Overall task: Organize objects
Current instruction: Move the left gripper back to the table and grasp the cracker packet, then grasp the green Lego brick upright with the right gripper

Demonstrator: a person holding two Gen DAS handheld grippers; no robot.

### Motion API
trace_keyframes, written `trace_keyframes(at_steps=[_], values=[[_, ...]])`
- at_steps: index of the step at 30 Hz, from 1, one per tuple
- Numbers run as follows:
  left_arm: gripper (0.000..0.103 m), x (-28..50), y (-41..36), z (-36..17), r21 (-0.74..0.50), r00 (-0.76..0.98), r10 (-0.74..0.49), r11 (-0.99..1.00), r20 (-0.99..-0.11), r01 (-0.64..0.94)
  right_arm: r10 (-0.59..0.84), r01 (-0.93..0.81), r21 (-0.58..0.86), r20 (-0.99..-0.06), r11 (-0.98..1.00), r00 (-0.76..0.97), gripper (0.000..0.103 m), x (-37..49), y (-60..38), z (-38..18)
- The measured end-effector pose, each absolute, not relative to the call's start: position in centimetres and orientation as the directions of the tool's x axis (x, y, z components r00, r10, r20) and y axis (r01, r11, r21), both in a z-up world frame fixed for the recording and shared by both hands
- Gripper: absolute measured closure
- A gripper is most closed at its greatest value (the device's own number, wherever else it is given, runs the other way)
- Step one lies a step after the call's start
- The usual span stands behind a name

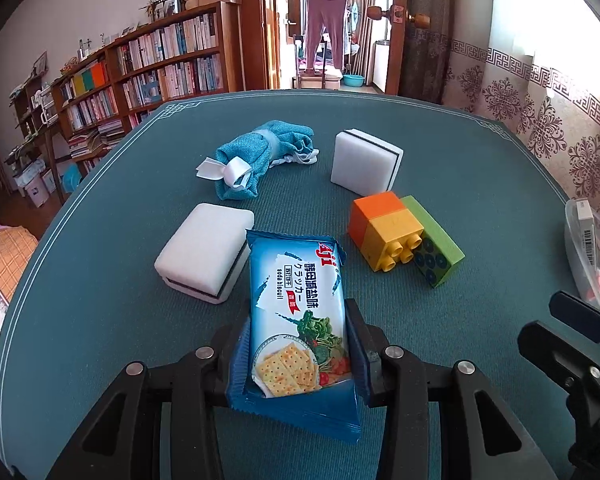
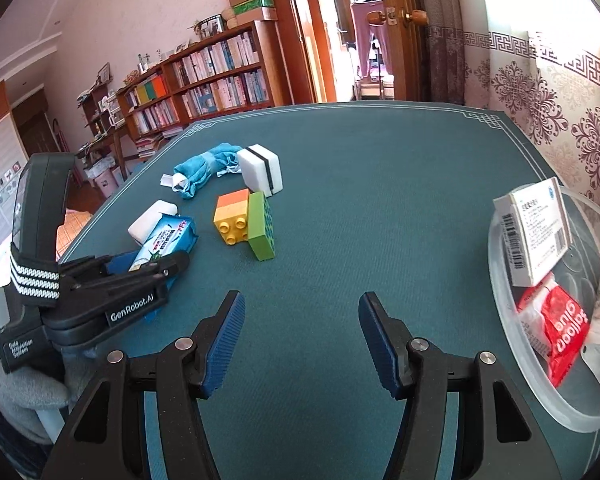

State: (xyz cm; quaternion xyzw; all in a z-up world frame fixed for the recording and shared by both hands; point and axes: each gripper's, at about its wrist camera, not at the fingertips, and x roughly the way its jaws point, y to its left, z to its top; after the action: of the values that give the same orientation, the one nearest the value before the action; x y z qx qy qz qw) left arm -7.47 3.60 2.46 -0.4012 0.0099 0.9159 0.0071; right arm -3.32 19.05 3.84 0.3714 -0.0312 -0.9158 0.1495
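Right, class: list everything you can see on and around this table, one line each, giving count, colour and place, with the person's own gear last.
Cracker packet: one, blue, near edge of the table, between the left gripper's pads.
Sponge blocks: two, white with a black stripe, one beside the packet, one further back.
Cloth bundle: one, teal with white ribbon, far side.
Toy bricks: one joined cluster, orange, yellow, green, mid-table.
Clear tub: one, right edge, holding a white box and a red packet.
Table: one, dark teal.
Bookshelf: one, brown, behind.
Left gripper: black, shut on packet.
Right gripper: black with blue pads, open, empty.
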Motion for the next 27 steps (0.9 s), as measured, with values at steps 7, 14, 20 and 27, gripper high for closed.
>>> trace_keyframes(at_steps=[7, 14, 20, 27], values=[[0.059, -7.6, 2.9, 2.2, 0.009, -0.682, -0.02, -1.0, -0.731, 0.02, -0.306, 0.3, 0.132, -0.686, -0.945, -0.66, 0.055, -7.0, 15.9, 3.3], [0.059, -7.6, 2.9, 1.7, 0.012, -0.681, -0.022, -1.0, -0.732, 0.02, -0.296, 0.311, 0.117, -0.718, -0.943, -0.63, 0.073, -9.8, 14.4, 1.9], [0.059, -7.5, 3.0, 1.7, 0.0, -0.681, -0.008, -1.0, -0.732, 0.012, -0.301, 0.311, 0.123, -0.716, -0.942, -0.629, 0.081, -10.5, 14.0, 1.8], [0.059, -7.3, 3.2, 1.8, -0.024, -0.689, 0.031, -1.0, -0.724, -0.02, -0.302, 0.297, 0.137, -0.715, -0.945, -0.63, 0.087, -10.1, 14.1, 1.6]])
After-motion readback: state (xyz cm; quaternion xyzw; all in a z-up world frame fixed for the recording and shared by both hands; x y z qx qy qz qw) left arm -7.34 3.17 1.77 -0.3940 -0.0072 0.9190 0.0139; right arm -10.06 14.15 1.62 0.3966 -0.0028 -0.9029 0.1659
